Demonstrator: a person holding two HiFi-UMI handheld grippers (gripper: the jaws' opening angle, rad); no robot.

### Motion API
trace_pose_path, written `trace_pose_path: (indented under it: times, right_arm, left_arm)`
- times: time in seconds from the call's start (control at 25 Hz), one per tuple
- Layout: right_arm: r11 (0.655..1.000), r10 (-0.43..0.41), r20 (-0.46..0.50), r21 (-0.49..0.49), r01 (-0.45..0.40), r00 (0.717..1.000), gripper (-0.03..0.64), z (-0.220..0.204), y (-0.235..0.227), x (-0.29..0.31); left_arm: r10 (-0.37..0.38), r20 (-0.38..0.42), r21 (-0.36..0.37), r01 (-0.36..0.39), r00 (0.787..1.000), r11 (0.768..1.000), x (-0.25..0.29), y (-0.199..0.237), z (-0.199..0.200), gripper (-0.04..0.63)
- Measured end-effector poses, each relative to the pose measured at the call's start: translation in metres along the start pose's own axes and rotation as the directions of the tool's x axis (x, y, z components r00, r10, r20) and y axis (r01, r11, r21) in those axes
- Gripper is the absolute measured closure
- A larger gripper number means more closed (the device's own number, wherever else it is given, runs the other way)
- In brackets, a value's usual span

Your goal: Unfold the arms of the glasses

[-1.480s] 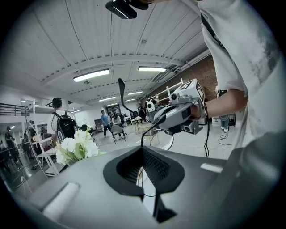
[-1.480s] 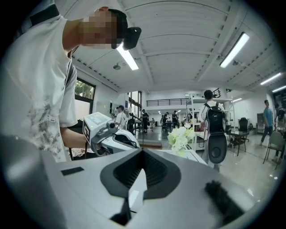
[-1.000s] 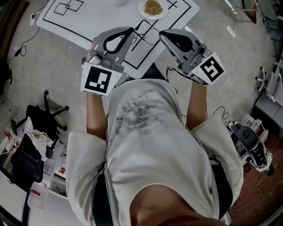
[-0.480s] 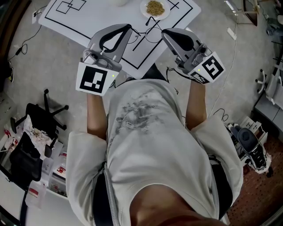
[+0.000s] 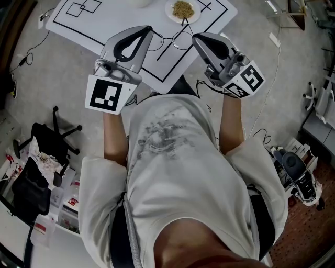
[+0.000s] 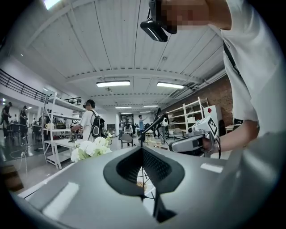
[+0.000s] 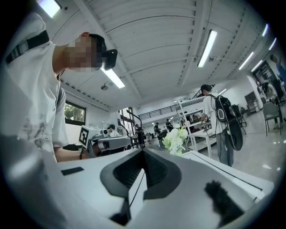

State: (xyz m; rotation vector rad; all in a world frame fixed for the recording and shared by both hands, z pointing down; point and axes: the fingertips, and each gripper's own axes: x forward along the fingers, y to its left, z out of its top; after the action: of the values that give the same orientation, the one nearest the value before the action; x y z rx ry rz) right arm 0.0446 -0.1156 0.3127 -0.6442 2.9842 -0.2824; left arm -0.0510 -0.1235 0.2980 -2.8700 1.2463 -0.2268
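The white desk, marked with black rectangular lines, is being worked over from its near edge. The left gripper and the right gripper are being held just above that edge. Compared with a second ago, both are being carried further from the body and wider apart. The small white plate of tan grains is being left untouched beyond them. The thin dark wire-framed glasses are being held between the two grippers, over the lined part of the desk. Each gripper's fingers are being kept together on a thin part of the frame. At the left, what appears to be a dark temple arm is rising from the tips. The widening is judged to mean an arm is being swung open, so the unfolding is under way but not complete.
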Motion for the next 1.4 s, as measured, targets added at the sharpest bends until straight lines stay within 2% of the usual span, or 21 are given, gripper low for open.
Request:
trace_pose_path:
  times: [0.52, 0.96, 1.16, 1.4]
  right_arm:
    - [0.998, -0.05, 0.062, 0.046, 0.047, 0.997, 0.601, 0.004, -0.007, 0.001]
    - [0.991, -0.131, 0.089, 0.017, 0.13, 0.987, 0.601, 0.014, -0.012, 0.005]
    - [0.985, -0.171, 0.09, -0.008, 0.173, 0.981, 0.601, 0.019, -0.012, 0.006]
    - [0.976, -0.213, 0.105, -0.014, 0.216, 0.971, 0.601, 0.026, -0.012, 0.005]
  left_arm:
    - [0.094, 0.05, -0.032, -0.092, 0.994, 0.995, 0.0, 0.015, 0.011, 0.589]
    - [0.182, 0.103, -0.025, -0.18, 0.978, 0.983, 0.0, 0.026, 0.024, 0.589]
    - [0.202, 0.088, -0.027, -0.201, 0.975, 0.979, 0.0, 0.026, 0.026, 0.589]
    - [0.253, 0.139, -0.051, -0.249, 0.957, 0.967, -0.002, 0.032, 0.038, 0.589]
